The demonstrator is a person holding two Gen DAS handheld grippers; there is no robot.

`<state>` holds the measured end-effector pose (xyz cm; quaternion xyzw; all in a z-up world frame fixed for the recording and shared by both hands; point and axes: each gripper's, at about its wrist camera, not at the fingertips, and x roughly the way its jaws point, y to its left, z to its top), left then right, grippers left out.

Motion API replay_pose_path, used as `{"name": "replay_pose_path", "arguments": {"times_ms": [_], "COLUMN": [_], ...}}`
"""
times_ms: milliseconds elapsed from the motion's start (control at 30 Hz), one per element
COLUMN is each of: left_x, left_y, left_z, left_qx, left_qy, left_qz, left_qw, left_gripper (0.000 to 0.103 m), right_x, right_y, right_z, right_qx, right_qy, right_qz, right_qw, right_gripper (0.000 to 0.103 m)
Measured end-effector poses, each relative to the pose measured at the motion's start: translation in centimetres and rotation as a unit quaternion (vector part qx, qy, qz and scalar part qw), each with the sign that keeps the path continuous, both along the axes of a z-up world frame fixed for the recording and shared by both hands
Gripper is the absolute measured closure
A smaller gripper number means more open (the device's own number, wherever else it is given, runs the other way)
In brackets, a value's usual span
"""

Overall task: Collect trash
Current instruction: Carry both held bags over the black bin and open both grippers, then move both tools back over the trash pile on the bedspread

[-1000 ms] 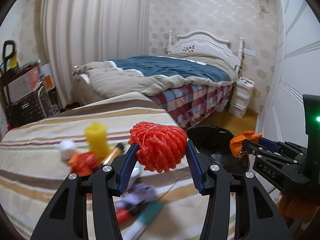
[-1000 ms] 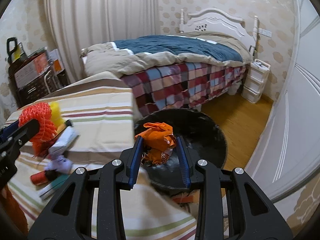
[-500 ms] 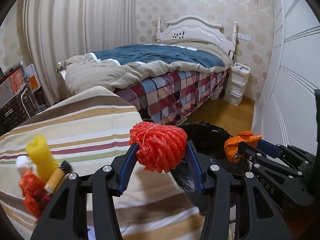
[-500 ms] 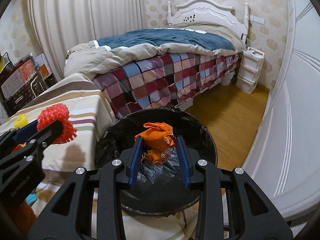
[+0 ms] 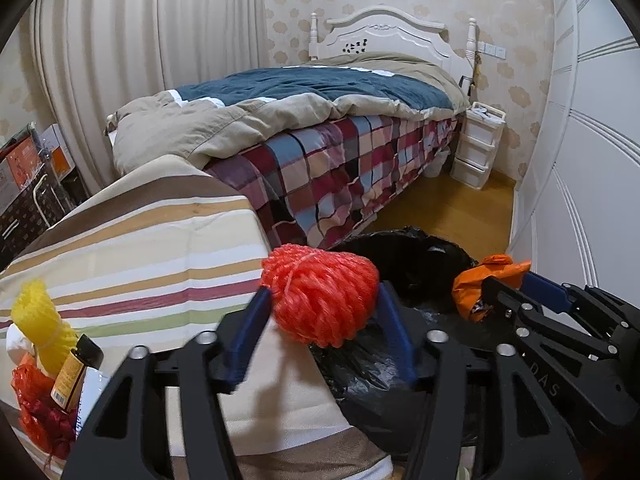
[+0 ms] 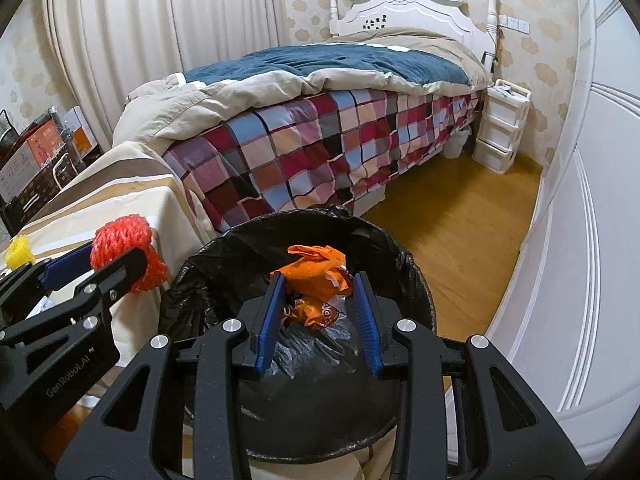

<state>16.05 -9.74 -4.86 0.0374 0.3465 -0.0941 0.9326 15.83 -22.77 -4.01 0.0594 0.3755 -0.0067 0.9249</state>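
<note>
Jaws of both grippers grip trash over the bin (image 6: pixel 224 280).

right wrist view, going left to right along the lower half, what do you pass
yellow foam net → red foam net held in the left claw → black bin bag rim → orange wrapper held in the right claw → wooden floor → white wardrobe door
</note>
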Motion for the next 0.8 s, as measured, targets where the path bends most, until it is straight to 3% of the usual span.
{"name": "replay_pose_path", "arguments": {"times_ms": [67,100,233,800], "left_x": [0.0,-0.1,-0.3,-3.7], "left_y": [-0.1,0.1,0.4,4.3], "left_z": [0.0,0.0,0.2,3.2], "left_qx": [0.002,0.001,0.001,-0.014], "left_qy": [0.000,-0.001,-0.003,-0.013], "left_qz": [0.003,0.005,0.015,0.052], "left_qw": [1.0000,1.0000,0.9999,0.9985], "left_gripper": [0.031,0.028,0.022,0.017], "right_x": [0.2,0.1,-0.3,-3.9], "right_y": [-0.2,-0.4,-0.8,0.7], "right_z": [-0.2,-0.2,-0.1,2.4], "right_qx": [0.002,0.002,-0.005,-0.007], "right_qy": [0.005,0.005,0.001,-0.022], "right_qz": [-0.002,-0.004,-0.015,-0.024], "right_qw": [1.000,1.000,1.000,0.999], "right_gripper": [0.065,0.059,0.056,0.025]}}
